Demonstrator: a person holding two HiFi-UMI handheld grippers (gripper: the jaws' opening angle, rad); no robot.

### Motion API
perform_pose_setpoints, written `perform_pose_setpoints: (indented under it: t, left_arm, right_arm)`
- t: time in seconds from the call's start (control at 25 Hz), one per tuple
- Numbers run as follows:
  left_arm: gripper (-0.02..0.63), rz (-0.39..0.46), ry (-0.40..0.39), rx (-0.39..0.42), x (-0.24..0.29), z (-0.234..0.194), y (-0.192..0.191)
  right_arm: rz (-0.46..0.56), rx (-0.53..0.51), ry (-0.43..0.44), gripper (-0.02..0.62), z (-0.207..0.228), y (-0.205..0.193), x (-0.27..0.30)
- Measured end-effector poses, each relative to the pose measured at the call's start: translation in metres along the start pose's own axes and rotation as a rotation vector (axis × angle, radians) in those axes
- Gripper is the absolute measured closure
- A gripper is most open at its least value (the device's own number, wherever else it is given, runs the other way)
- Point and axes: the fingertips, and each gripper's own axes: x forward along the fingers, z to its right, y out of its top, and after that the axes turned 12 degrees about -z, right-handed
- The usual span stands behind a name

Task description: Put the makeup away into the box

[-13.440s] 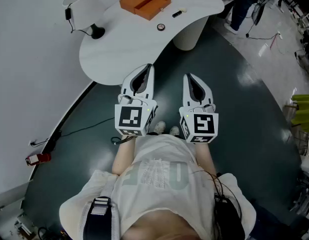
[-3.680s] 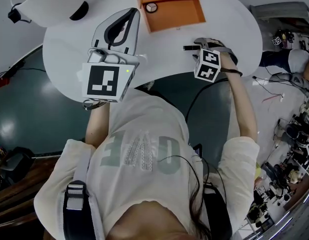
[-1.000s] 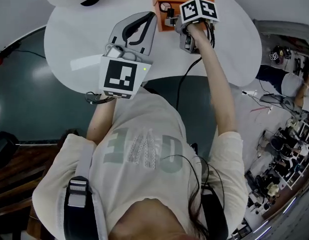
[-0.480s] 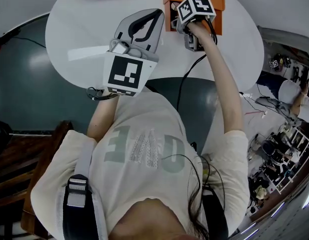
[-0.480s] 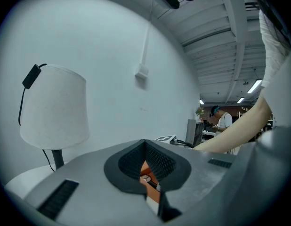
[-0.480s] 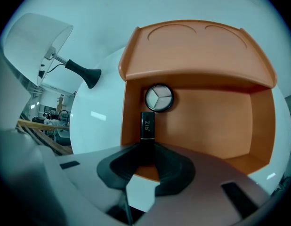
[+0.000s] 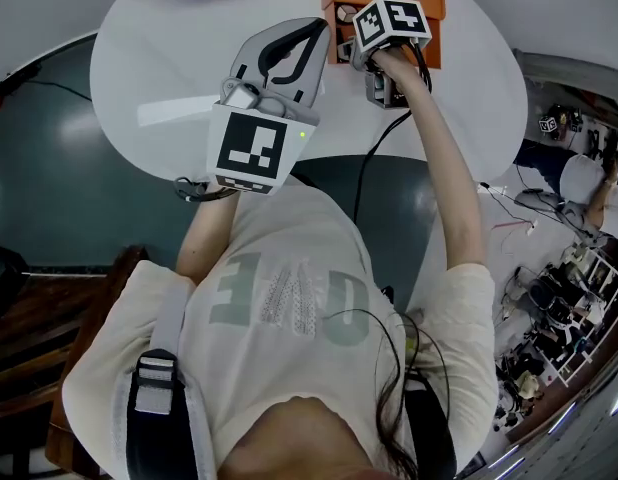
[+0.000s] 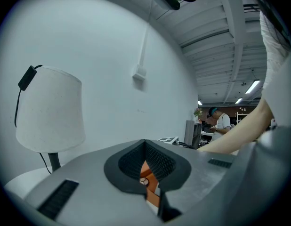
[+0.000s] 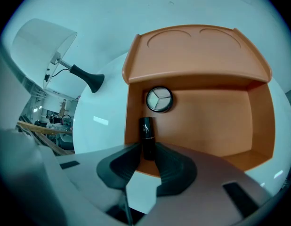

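Right claw (image 9: 147, 150) down, gripping makeup tube (image 9: 146, 132), left claw (image 8: 145, 141) level

At the start the person stood well back from the table (image 7: 189, 68), both grippers tucked in at the chest. The round compact (image 9: 159, 99) and the black tube (image 9: 146, 134) were lying out on the table beside the orange box (image 9: 206, 121). Now the compact's inside the box, by its left wall. The right gripper (image 9: 146, 154), down at the tube right of the box a few seconds back, is over the box's near left corner at the top of the frame, tube pinched in its tongs.
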Motion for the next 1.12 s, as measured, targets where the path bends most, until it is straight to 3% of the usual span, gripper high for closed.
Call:
perform_pose_setpoints:
  t: [0.12,0.2,0.28,0.4,0.52,0.64,0.76,0.84,0.92,1.12]
  left_arm:
    - [0.6,0.004,-0.003,0.01,0.0,0.002,0.002]
    - [0.6,0.005,-0.005,0.018,0.0,0.004,0.004]
    - [0.6,0.002,-0.007,0.025,-0.001,0.005,0.005]
    - [0.6,0.011,-0.015,0.002,-0.007,0.005,0.014]
    - [0.6,0.063,-0.02,-0.03,-0.014,0.004,0.034]
    - [0.6,0.108,-0.002,0.046,-0.015,0.009,0.05]
    - [0.6,0.1,0.028,0.138,-0.014,0.014,0.05]
    - [0.6,0.102,0.023,0.106,-0.014,0.015,0.05]
    - [0.6,0.101,0.015,0.071,-0.013,0.014,0.049]
    - [0.6,0.116,0.022,0.072,-0.013,0.013,0.055]
  right_arm:
    - [0.08,0.002,0.047,0.499,-0.007,0.006,-0.015]
    - [0.205,-0.013,0.095,0.499,-0.02,0.016,-0.042]
    - [0.396,-0.043,0.141,0.506,-0.039,0.027,-0.084]
    - [0.737,-0.07,0.162,0.575,-0.061,0.029,-0.154]
    - [1.033,-0.107,0.143,0.591,-0.075,0.007,-0.207]
    - [1.239,-0.174,-0.002,0.591,-0.084,-0.025,-0.239]
    - [1.344,-0.231,-0.181,0.591,-0.092,-0.056,-0.249]
    - [1.376,-0.255,-0.237,0.591,-0.098,-0.071,-0.253]
    - [1.397,-0.266,-0.27,0.591,-0.1,-0.081,-0.257]
    - [1.417,-0.273,-0.279,0.591,-0.098,-0.089,-0.266]
